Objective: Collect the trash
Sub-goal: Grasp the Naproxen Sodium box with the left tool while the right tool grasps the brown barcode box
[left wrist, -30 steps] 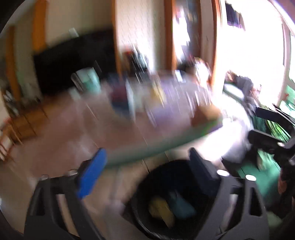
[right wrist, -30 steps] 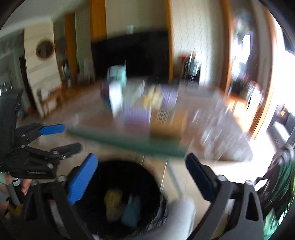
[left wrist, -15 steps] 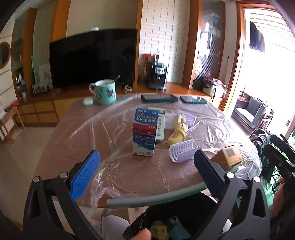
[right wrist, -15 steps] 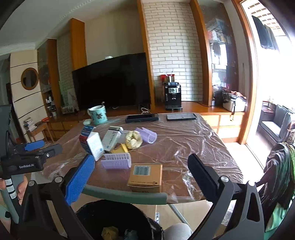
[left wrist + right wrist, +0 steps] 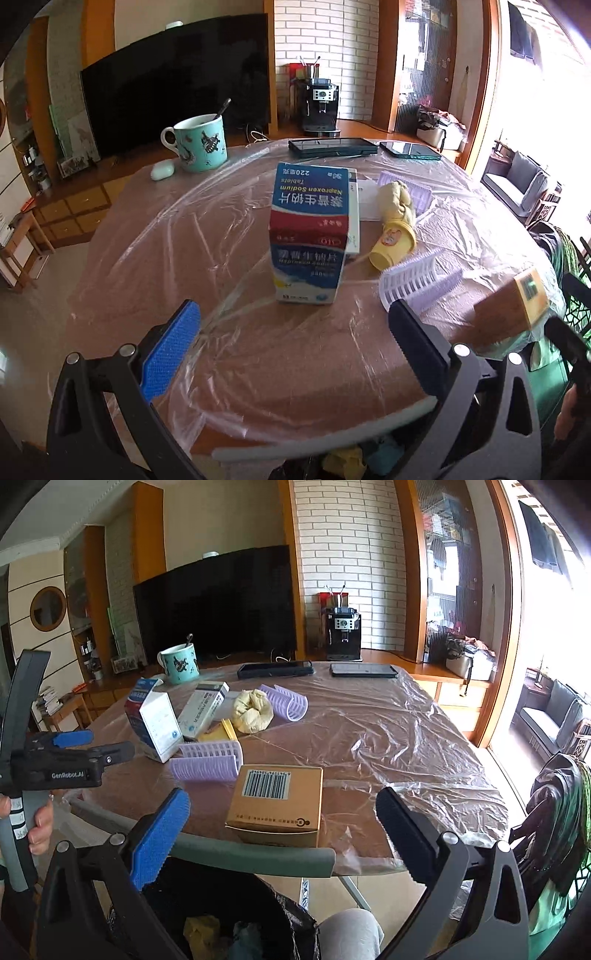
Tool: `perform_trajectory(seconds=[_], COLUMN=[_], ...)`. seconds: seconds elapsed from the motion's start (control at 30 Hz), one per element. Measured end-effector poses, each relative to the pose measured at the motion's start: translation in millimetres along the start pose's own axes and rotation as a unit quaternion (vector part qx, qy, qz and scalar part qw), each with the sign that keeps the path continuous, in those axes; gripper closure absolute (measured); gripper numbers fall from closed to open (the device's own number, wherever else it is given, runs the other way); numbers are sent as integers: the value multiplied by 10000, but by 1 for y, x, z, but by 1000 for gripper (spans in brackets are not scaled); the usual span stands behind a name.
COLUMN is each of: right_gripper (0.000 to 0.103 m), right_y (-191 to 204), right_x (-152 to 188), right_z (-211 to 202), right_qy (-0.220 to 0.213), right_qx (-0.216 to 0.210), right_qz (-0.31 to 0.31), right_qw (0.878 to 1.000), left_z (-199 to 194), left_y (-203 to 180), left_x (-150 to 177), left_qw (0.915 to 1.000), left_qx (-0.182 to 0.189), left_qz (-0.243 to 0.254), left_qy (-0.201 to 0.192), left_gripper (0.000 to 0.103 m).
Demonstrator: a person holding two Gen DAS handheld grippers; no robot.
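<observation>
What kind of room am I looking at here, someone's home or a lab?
Most likely a home living or dining room. A large television stands on a wooden sideboard against a brick wall, a coffee machine sits beside it, and a dining table under plastic sheeting holds a mug and medicine boxes.

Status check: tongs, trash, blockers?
Left tongs open, empty. Right tongs open, empty, facing cardboard box at table edge. Bin below already holds scraps. Nothing blocking.
</observation>
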State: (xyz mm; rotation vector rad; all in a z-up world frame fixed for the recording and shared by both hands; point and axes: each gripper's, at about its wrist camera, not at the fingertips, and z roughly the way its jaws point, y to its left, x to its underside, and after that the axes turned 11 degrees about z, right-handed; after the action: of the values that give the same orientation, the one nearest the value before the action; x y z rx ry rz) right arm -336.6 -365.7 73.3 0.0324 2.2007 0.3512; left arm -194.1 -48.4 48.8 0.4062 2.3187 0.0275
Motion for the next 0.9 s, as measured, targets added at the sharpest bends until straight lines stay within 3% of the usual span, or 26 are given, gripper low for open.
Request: perform_trajectory(seconds=[0.3,0.7,0.9], right_gripper=[4,4,5], right_y=[-7,2,1], right_x=[-4,-6,-8], right_z=[25,38,40], right_qy=[287,418,425], right_qx=[-65,31,29], right_qz=[329,209,276], right_qw=[9990,9989,9987], left_z=[33,53,56], left_y=[-1,3,4], left_x=[-21,-31,-30], left_qw=[9996,9991,9986], left_qx=[-4,15,156], left_qz=[36,-14,-54], left_qy=[283,426,493], left_gripper=[1,2,19])
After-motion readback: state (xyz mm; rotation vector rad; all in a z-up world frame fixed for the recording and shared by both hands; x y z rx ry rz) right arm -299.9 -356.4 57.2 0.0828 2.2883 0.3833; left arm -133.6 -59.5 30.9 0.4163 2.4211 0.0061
